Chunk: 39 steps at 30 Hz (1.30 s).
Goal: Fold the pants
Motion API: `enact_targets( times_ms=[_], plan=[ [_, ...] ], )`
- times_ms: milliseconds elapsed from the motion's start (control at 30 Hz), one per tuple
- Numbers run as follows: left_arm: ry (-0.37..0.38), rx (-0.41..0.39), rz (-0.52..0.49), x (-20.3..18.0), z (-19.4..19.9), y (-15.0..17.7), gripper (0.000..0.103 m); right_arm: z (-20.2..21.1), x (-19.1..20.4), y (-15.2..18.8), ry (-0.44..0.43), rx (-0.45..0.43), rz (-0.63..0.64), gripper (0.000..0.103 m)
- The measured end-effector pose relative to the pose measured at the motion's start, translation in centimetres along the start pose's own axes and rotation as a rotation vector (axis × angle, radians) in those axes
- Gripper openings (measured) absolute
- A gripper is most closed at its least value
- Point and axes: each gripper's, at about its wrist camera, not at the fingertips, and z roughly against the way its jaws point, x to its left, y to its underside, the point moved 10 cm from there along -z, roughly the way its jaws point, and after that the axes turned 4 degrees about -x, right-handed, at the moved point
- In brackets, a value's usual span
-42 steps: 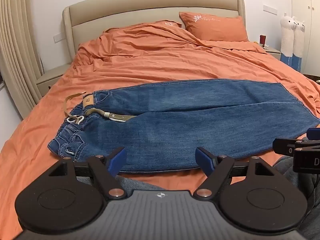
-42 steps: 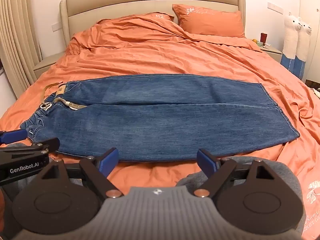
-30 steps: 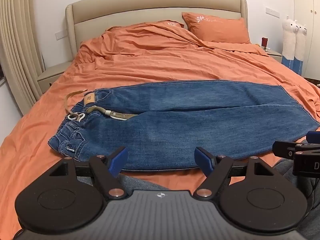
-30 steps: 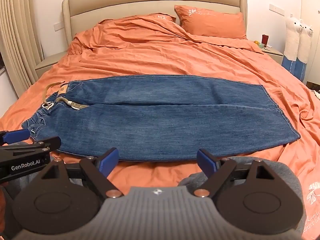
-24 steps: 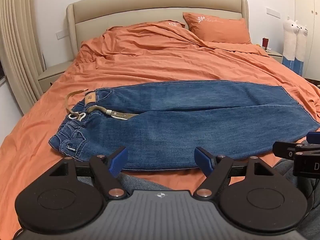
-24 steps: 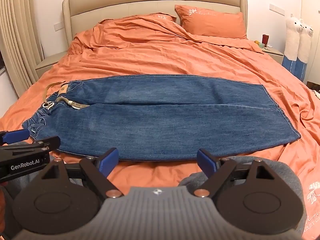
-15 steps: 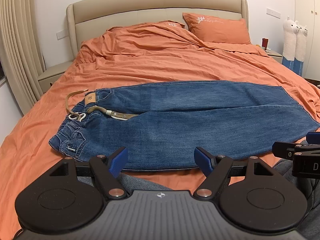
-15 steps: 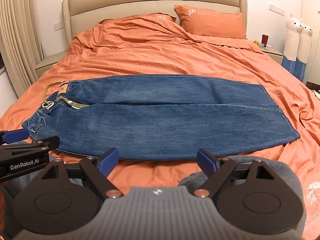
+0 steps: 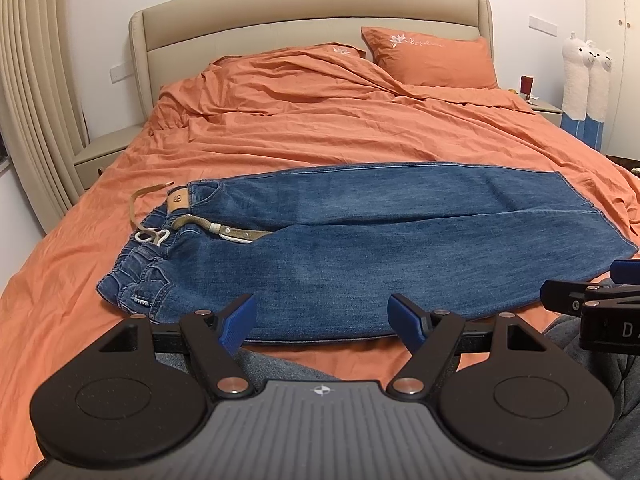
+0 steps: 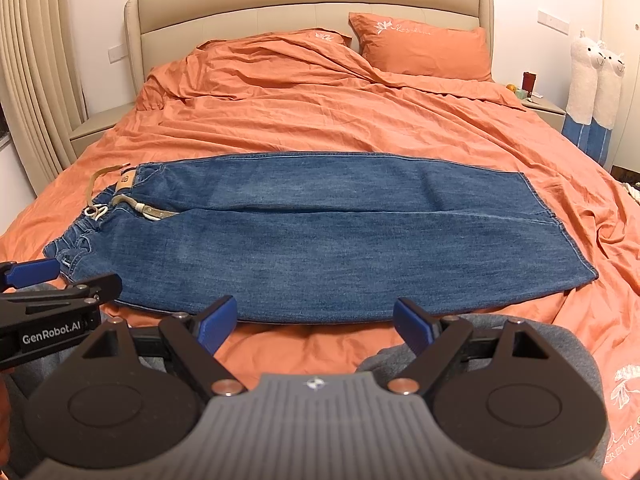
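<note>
Blue jeans (image 9: 360,236) (image 10: 320,232) lie flat across the orange bed, folded lengthwise with one leg over the other. The waistband with its tan drawstring (image 9: 192,228) (image 10: 120,204) is at the left and the hems at the right. My left gripper (image 9: 322,318) is open, held back from the jeans' near edge with nothing between its blue pads. My right gripper (image 10: 314,316) is open too, just short of the same near edge. Each gripper shows at the side of the other's view.
The orange duvet (image 9: 340,120) covers the bed, rumpled toward the beige headboard (image 10: 308,4), with an orange pillow (image 10: 420,46) at the back right. Nightstands stand on both sides. Two plush alpacas (image 10: 596,92) lean by the right wall. Grey trousers of a person (image 10: 400,352) are under the grippers.
Both views have settled slightly; the jeans and both open grippers stay as they were.
</note>
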Motion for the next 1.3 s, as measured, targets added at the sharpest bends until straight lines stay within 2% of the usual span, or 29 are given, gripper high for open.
enact_targets(
  times_ms=[1300],
  plan=[
    [-0.005, -0.001, -0.007, -0.59, 0.15, -0.26, 0.088, 0.21, -0.2, -0.22, 0.0, -0.006, -0.002, 0.082]
  ],
)
